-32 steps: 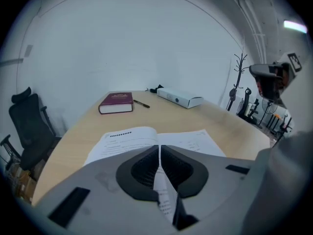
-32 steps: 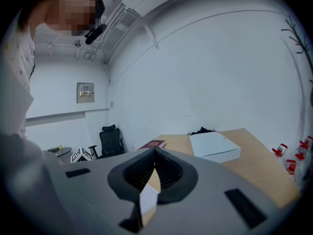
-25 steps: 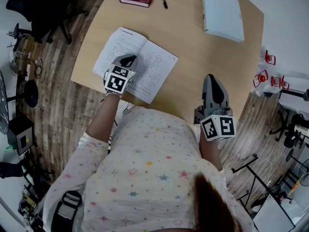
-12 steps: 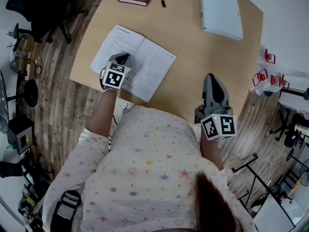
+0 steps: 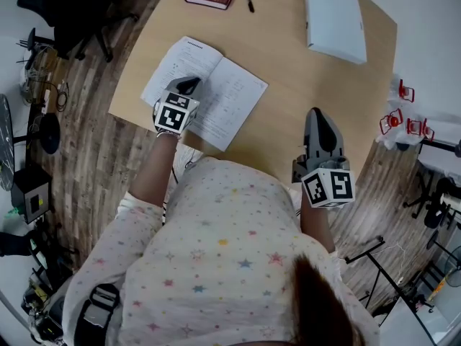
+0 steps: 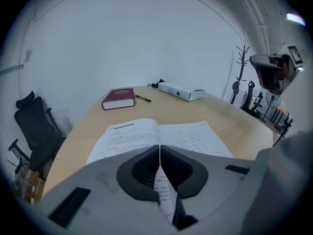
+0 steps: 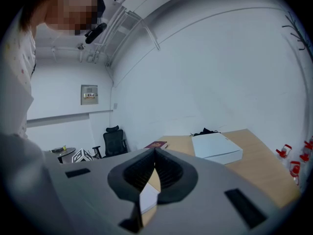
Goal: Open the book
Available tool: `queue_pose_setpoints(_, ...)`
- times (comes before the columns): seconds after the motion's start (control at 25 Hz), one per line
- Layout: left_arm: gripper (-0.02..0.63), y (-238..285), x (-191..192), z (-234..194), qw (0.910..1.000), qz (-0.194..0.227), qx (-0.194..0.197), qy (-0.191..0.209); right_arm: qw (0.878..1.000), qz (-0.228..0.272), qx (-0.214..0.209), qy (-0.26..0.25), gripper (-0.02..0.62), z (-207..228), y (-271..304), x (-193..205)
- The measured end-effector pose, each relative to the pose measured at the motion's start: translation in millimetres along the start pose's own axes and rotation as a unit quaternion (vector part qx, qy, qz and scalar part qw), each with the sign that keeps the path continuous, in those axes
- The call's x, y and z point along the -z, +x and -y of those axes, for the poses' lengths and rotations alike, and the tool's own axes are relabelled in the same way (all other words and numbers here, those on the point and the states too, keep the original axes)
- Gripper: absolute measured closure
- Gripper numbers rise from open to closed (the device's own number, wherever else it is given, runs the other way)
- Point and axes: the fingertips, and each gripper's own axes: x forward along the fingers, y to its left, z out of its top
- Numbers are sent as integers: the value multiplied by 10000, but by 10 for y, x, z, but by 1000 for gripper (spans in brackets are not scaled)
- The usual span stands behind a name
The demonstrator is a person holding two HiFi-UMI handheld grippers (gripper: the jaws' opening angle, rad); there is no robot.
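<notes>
Plank flooring (image 5: 94, 157) surrounds a pale wooden table (image 5: 302, 85) in the head view. On the table lies the book (image 5: 227, 92) — a thin white booklet — already spread open with two printed pages facing up. We judge the opening as good as done. The next move likely calls only for lifting the left gripper (image 5: 189, 86) clear without dragging a page. That gripper tilts down over the near part of the spread, close to the centre fold. We cannot tell whether its tip touches the paper. The right gripper (image 5: 315, 114) hangs well apart from the book, over the table's near edge.

From the left gripper view, we see its jaws pressed together with nothing pinched. The open pages lie just beyond and below the tips, with the fold roughly in line with them.

From the right gripper view, those jaws also meet at the tips and are empty. They point toward a white box (image 7: 217, 148) — not toward the book.
</notes>
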Motion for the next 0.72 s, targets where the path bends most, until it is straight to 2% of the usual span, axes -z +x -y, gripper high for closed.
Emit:
queue_pose_setpoints(0.32,588,-344,-445,29,9982,569,-153,131,9998,112,-166,-13,595,-33,45,-33)
queue_pose_setpoints(0.72,588,-781,-982,121,9906,1328,-279,198,9993,262,-271,-18,595,-36,52,-108)
